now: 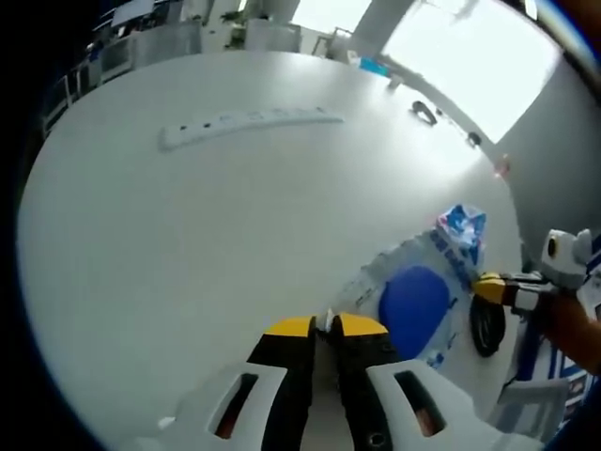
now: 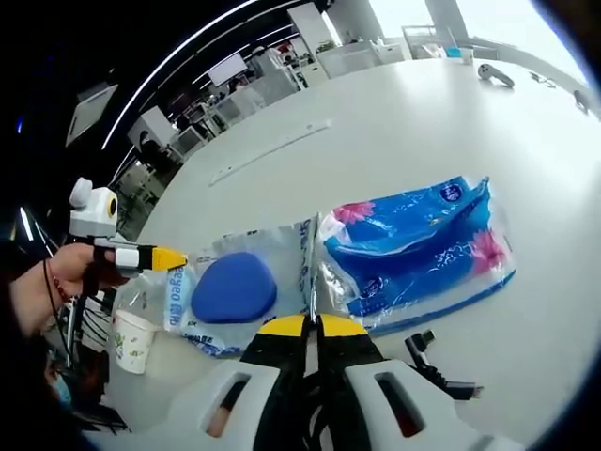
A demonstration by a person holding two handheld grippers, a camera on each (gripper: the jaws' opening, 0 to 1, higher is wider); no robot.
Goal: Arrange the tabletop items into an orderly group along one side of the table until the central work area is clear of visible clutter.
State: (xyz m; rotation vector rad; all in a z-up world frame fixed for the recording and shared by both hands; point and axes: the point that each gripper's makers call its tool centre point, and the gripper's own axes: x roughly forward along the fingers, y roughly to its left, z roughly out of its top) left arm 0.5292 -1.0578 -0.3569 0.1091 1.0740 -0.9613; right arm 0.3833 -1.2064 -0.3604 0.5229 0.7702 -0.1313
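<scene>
Clutter on the white round desk (image 2: 526,132) gathers near its edge: a clear plastic bag holding a blue oval pad (image 2: 234,287) lies just beside a blue-and-white printed plastic pack with pink flowers (image 2: 418,249), the two touching along a crinkled seam. A white paper cup (image 2: 131,340) stands at the desk's rim, and a black cable with a plug (image 2: 434,368) lies near the pack.

In the right gripper view the right claw (image 2: 311,325) has its yellow-tipped jaws pressed together, with a thin edge of the clear bag's plastic rising from between the tips, so it looks to be pinching that seam. The left claw (image 2: 155,256) comes in from the left, held by a hand (image 2: 66,272); its yellow tip touches the clear bag's corner, and whether it is spread cannot be told there.

In the left gripper view the left claw (image 1: 325,326) is nearly closed on a thin white sliver at the bag's edge (image 1: 413,305). A long white power strip (image 1: 246,123) lies well apart across the desk. Bright windows and office furniture ring the room.
</scene>
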